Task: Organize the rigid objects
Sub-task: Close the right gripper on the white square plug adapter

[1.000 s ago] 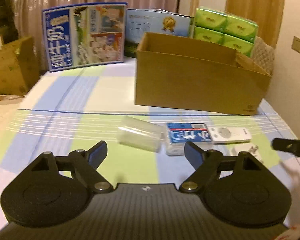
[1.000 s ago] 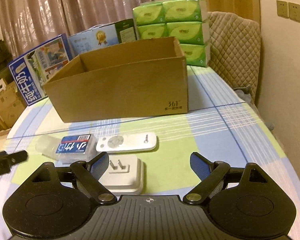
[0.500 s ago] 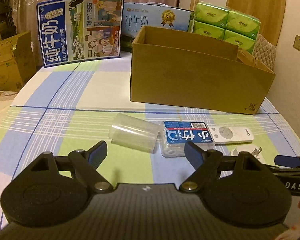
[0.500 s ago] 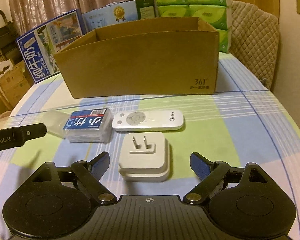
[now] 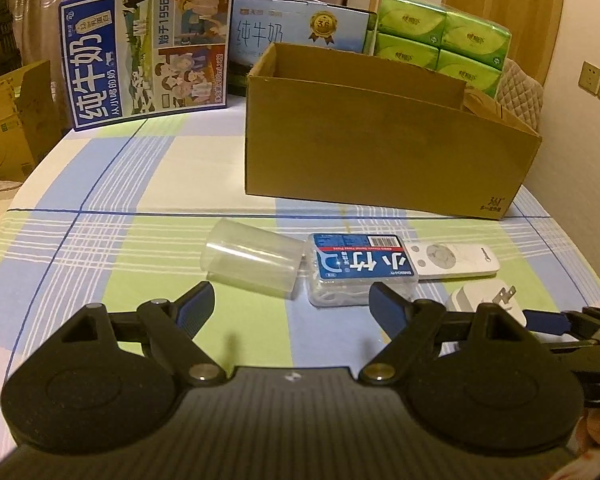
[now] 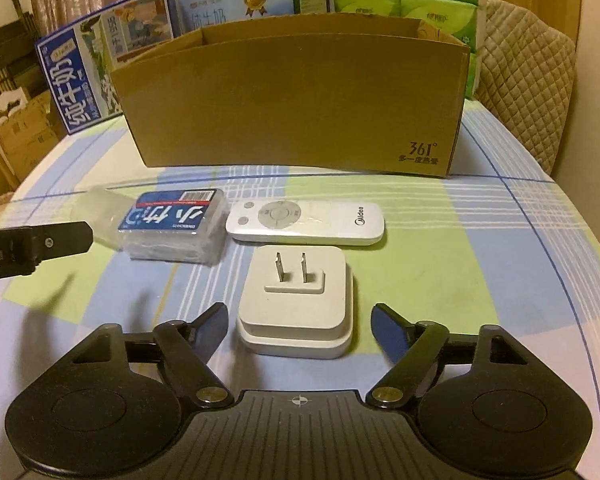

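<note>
Right claw [image 6: 298,326]: it is closing around the white plug adapter [image 6: 296,304], the blue pads standing just off either side of the adapter's near end and not yet pressing on it.
Plug adapter: it is lying flat on the checked surface [image 6: 480,264], prongs pointing up, straight ahead of the right claw and centred between its fingers; it is squarish, so there is no real long axis to line up with.
Left claw [image 5: 290,306]: it is hanging wide open and holding nothing, aimed at the gap between the clear cup [image 5: 252,258] and the floss box [image 5: 358,268].
Nearer hand: the right one is plainly nearer the adapter; in the left view the adapter [image 5: 486,304] is lying off to the right, beyond the left claw's right finger.
Other loose things: the cup is lying on its side with its mouth to the left; the floss box is touching it on the right; the white remote [image 6: 304,222] is lying crosswise just behind the adapter, its long axis running left to right.
Cardboard box [image 6: 300,92]: it is standing open behind the row of things, well apart from both claws, and looks like where they are meant to go.
Coming move, as a judgement: the right claw probably needs only to finish closing, then lift over the near wall of the box.
</note>
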`<act>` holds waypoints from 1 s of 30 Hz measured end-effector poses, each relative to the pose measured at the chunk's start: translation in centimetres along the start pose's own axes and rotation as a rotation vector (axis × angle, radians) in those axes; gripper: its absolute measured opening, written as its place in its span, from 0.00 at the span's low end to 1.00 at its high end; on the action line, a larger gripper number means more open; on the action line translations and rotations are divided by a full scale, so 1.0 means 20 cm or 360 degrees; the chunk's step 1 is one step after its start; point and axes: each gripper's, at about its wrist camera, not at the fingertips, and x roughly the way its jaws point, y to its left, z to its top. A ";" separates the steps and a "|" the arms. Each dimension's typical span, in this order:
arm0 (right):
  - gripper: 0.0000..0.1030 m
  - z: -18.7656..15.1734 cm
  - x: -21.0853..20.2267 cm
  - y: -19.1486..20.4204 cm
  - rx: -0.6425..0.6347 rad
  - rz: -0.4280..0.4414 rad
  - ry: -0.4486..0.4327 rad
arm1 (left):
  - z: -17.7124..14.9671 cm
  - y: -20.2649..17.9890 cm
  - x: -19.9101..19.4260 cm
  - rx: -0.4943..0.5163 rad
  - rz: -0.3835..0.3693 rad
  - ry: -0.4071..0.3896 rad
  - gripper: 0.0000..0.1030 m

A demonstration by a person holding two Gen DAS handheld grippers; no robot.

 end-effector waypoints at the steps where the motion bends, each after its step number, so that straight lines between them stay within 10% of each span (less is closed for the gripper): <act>1: 0.70 0.00 0.01 0.00 -0.0003 -0.0011 0.0003 | 0.00 0.00 0.00 0.0003 -0.0001 0.0001 0.79; 30: 0.59 0.06 -0.07 -0.09 0.0072 -0.0177 -0.0148 | -0.01 -0.13 0.17 0.0088 -0.0145 0.0076 0.79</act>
